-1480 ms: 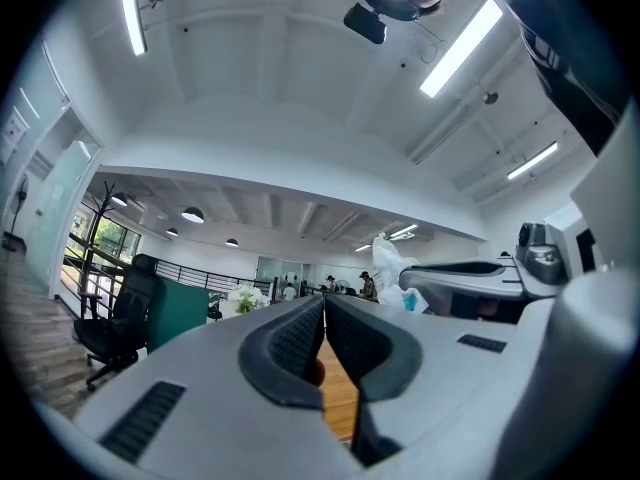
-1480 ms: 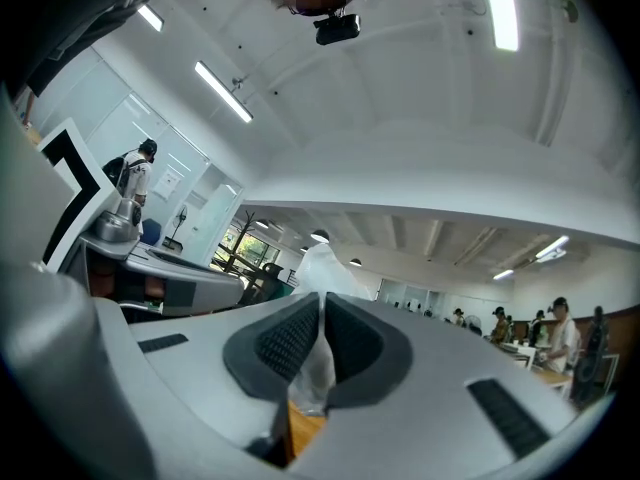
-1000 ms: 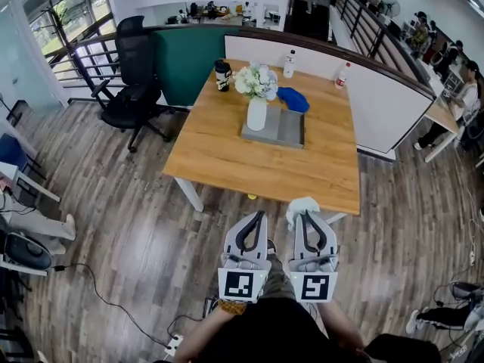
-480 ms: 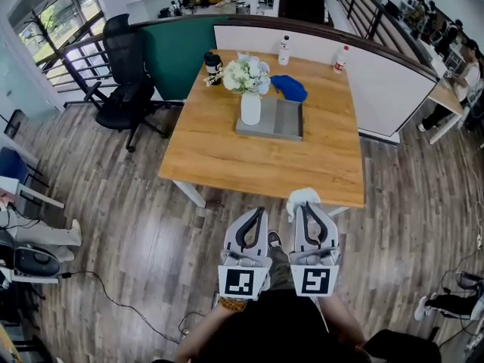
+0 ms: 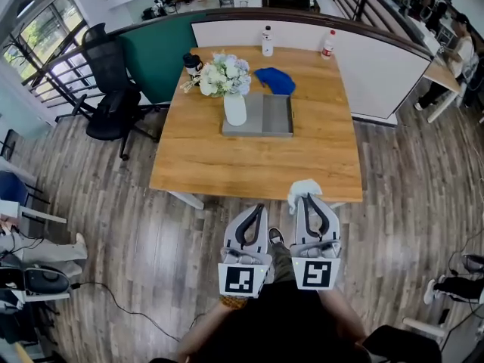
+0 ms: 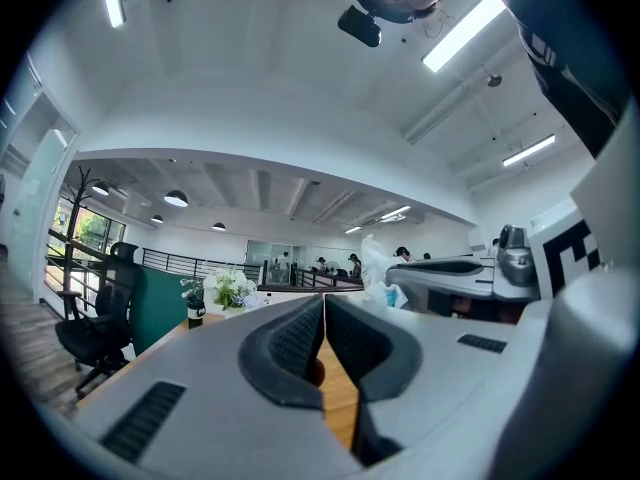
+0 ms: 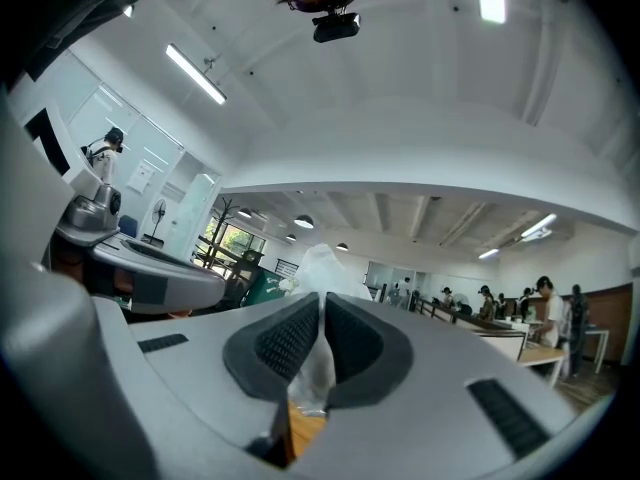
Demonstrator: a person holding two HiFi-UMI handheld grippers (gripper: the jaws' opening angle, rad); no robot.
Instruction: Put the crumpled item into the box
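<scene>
Right tool [image 5: 305,200], head view: closed on the crumpled item [image 5: 303,189], a white wrinkled wad standing above the jaw tips, just short of the near edge of the wooden surface [image 5: 249,161]. Left tool [image 5: 257,212] hangs beside it, also closed. The box [image 5: 278,118], a flat grey rectangular tray, sits mid-surface, well apart from the item, and a white vase [image 5: 234,109] of flowers stands at its left end.

Recommended: carry the item over the bare right half of the box, lower it, then release.

Left gripper view: ribbed dark pads [image 6: 295,343] meet with nothing between them.

Right gripper view: the pads [image 7: 285,346] pinch a thin, translucent, film-like fold of the item. The hold looks slight, so move smoothly.
</scene>
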